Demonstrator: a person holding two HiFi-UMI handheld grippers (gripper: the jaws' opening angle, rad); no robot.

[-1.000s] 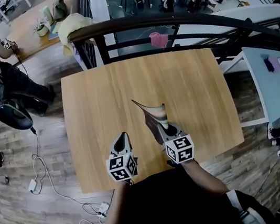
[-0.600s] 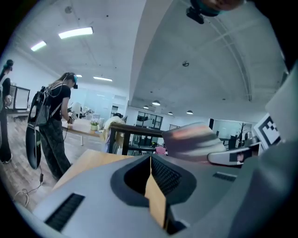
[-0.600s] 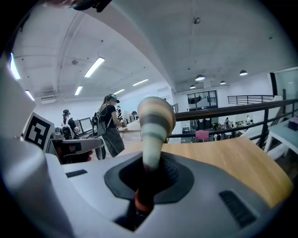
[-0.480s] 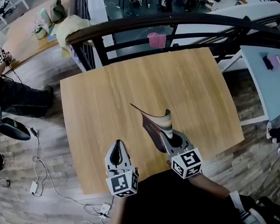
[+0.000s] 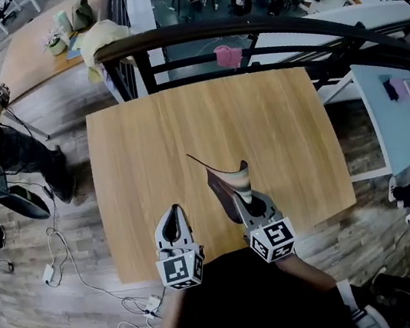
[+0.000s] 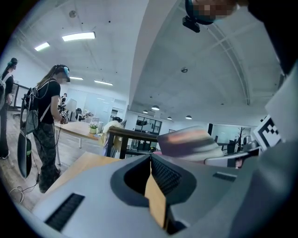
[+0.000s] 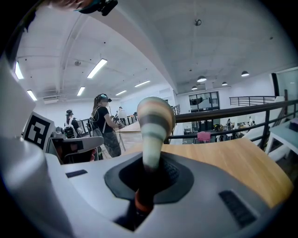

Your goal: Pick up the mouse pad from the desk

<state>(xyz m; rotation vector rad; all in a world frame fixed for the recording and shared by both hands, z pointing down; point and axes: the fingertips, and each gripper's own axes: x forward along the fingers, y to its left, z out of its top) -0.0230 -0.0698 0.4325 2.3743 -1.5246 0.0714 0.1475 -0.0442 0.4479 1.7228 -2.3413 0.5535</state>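
Observation:
The mouse pad [image 5: 228, 183] hangs in the air over the wooden desk [image 5: 147, 145], bent and curling, its striped face showing. My right gripper [image 5: 249, 205] is shut on its near edge. In the right gripper view the pad [image 7: 153, 121] rises as a striped roll from between the closed jaws [image 7: 151, 165]. My left gripper [image 5: 173, 213] hovers beside it on the left, shut and holding nothing. In the left gripper view its jaws [image 6: 151, 158] meet at the tips, and the lifted pad [image 6: 188, 142] shows off to the right.
A dark railing [image 5: 245, 32] runs behind the desk, with a pink thing [image 5: 229, 56] beyond it. A grey-blue side table [image 5: 396, 119] stands to the right. A person [image 5: 0, 147] is at the far left, and cables [image 5: 76, 274] lie on the floor.
Both grippers have risen and drawn back toward me, lifting the pad with the right one. The person at the left has shifted further left.

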